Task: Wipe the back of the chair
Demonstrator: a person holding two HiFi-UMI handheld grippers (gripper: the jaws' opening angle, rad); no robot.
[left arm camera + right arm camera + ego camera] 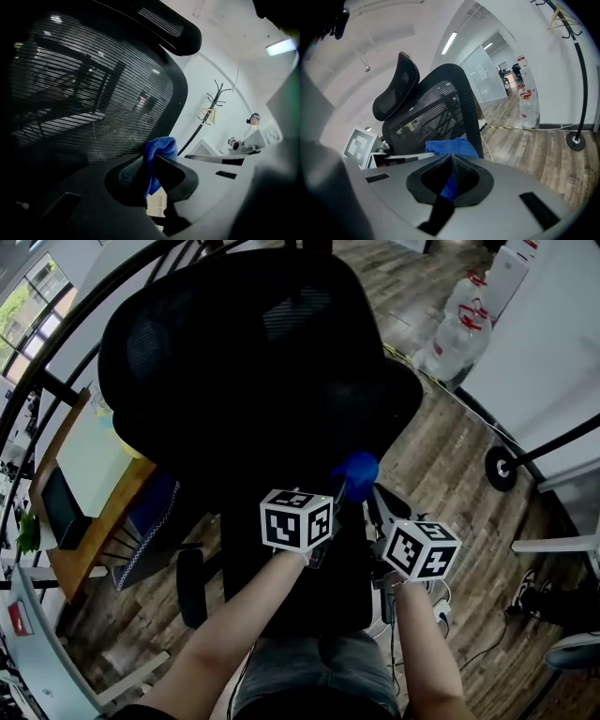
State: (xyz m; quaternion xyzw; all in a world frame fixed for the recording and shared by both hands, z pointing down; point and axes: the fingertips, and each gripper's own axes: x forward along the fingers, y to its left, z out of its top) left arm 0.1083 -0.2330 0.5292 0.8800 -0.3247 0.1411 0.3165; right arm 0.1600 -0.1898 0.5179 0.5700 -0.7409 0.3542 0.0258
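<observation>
In the head view I look steeply down on the black mesh chair [234,362], whose back fills the upper middle of the frame. My left tongs [339,491] and right tongs [373,495] sit close together at the near right of the chair back. Both reach to a blue cloth [356,470] bunched at their tips, against the dark edge of the backrest. A wooden floor [441,456] runs off to the right, with water bottles [459,329] standing at the far right by a white wall. A wooden tabletop [94,474] lies at the left, beyond the chair.

In the left gripper view, the left tongs [150,164] are clamped on the blue cloth [159,147]. The cloth sticks up from between the jaws and touches the lower edge of the chair's mesh back [93,93]. The headrest [173,33] curves across the top of the frame. A coat rack [213,101] stands far off to the right against the pale wall.

In the right gripper view, the right tongs [451,164] are also closed on the blue cloth [452,147]. A strip of it is pinched between the jaws and the rest is heaped just above them. The chair back [436,112] rises right behind the cloth, with the headrest [396,93] at its upper left. At the right stand the coat rack [581,70] and the water bottles [527,105] on the wooden floor [525,150].
</observation>
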